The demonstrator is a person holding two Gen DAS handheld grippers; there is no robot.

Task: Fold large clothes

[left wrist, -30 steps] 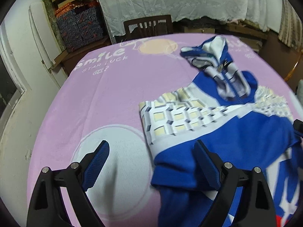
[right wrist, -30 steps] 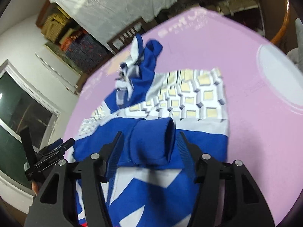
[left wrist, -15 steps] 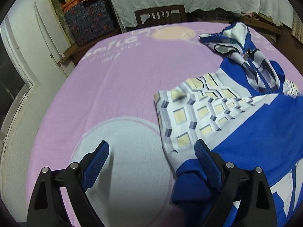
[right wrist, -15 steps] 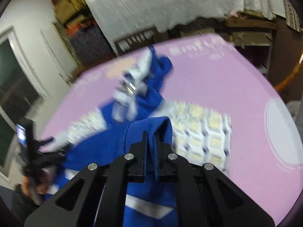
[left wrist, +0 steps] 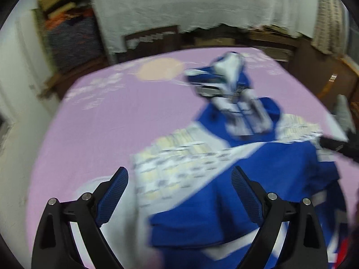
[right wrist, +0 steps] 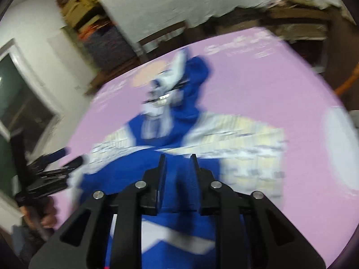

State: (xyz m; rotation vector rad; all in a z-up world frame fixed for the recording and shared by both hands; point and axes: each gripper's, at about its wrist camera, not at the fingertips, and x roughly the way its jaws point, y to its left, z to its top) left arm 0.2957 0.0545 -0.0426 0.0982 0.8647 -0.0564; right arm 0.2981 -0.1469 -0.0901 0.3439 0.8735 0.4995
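Observation:
A blue jacket (left wrist: 258,179) with a white-and-yellow checked band and a hood lies on the pink blanket (left wrist: 112,116). My left gripper (left wrist: 179,172) stands wide open above the jacket's left edge, nothing between its fingers. In the right wrist view the jacket (right wrist: 179,121) is blurred. My right gripper (right wrist: 177,159) hovers over its blue front with the jaws opening, a narrow gap between them. Blue cloth shows in that gap, lying flat rather than lifted. The left gripper (right wrist: 56,165) shows at the left edge, and the right gripper (left wrist: 336,145) at that view's right edge.
A dark wooden chair (left wrist: 152,38) stands behind the table, with a white lace cloth (left wrist: 202,4) hanging over furniture beyond. Stacked boxes (left wrist: 67,22) fill the back left corner. A hand (right wrist: 44,217) grips the left tool. Bare pink blanket (right wrist: 258,78) lies right of the jacket.
The right jaws closed on a raised blue sleeve fold, then parted slightly; the fold no longer stands up between them. The left gripper stayed open while its view swung over the jacket.

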